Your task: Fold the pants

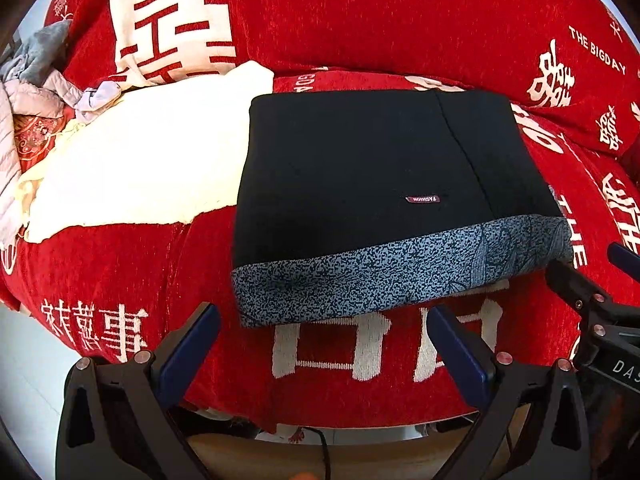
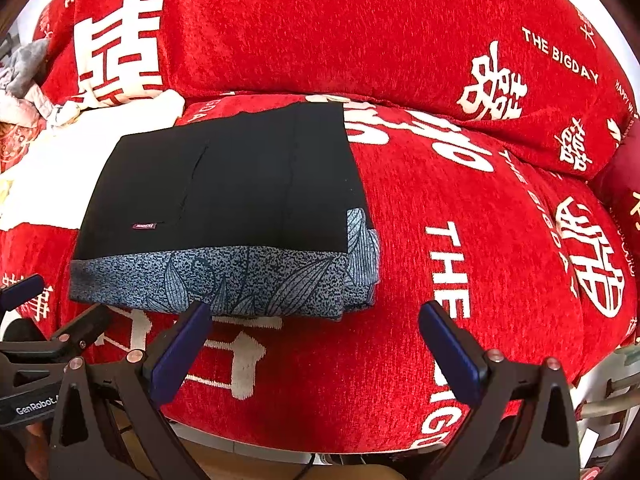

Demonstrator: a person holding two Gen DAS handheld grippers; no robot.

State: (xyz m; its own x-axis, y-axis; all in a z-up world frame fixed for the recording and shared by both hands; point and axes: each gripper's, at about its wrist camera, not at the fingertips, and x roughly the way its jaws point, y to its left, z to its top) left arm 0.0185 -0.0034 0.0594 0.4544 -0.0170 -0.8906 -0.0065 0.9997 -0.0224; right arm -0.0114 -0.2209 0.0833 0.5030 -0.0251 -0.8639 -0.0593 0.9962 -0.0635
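The black pants lie folded into a neat rectangle on the red sofa seat, with a blue-grey patterned lining band along the near edge and a small label on top. They also show in the right wrist view. My left gripper is open and empty, just in front of the pants' near edge. My right gripper is open and empty, in front of the pants' near right corner. Each gripper shows at the edge of the other's view.
The red sofa cover with white lettering covers the seat and back cushions. A cream garment lies left of the pants. More crumpled clothes are piled at the far left. The sofa's front edge and floor are below the grippers.
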